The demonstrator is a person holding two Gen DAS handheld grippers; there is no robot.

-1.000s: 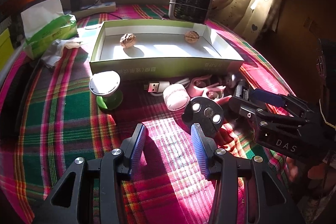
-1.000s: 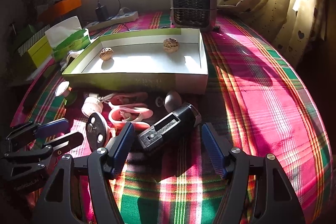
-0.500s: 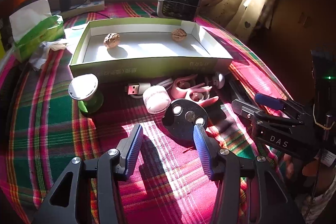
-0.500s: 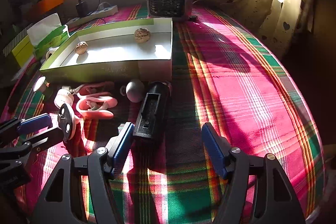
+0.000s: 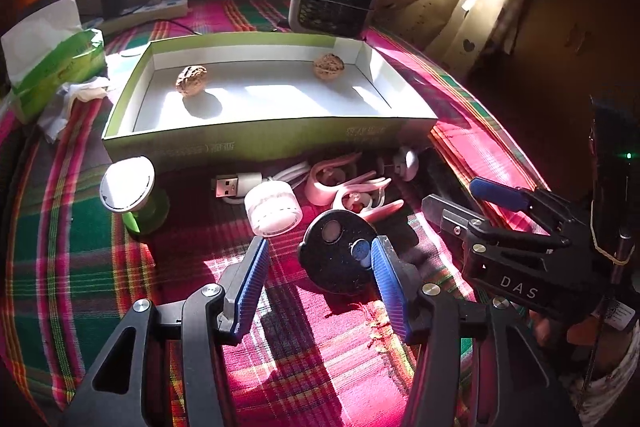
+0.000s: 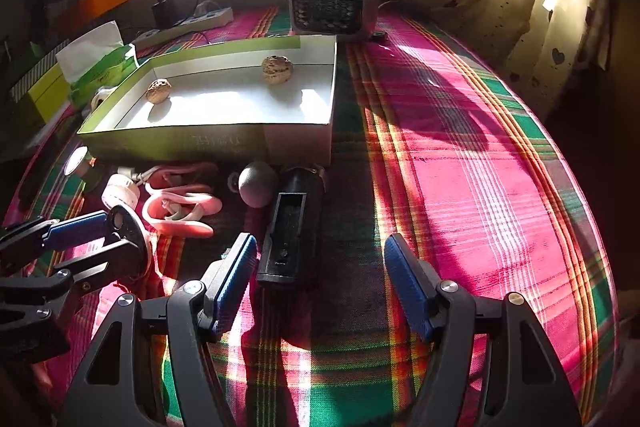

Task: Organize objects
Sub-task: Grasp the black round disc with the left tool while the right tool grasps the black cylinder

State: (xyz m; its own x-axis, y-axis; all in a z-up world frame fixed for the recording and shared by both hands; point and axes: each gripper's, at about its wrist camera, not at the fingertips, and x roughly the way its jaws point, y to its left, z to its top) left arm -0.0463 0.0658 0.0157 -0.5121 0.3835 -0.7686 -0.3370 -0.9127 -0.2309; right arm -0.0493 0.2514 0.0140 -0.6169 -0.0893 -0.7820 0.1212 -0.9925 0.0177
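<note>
Left hand-held gripper (image 5: 316, 263) jaws opening w/ black disc (image 5: 338, 255) between; right hand-held gripper (image 6: 320, 267) open.

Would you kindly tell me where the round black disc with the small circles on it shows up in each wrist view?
Left wrist view: the black disc lies low centre, against the left gripper's right finger.
Right wrist view: the disc sits at the left edge, seen edge-on, beside the left gripper's fingers.
Shared landmark: the green box holding two walnuts.
</note>
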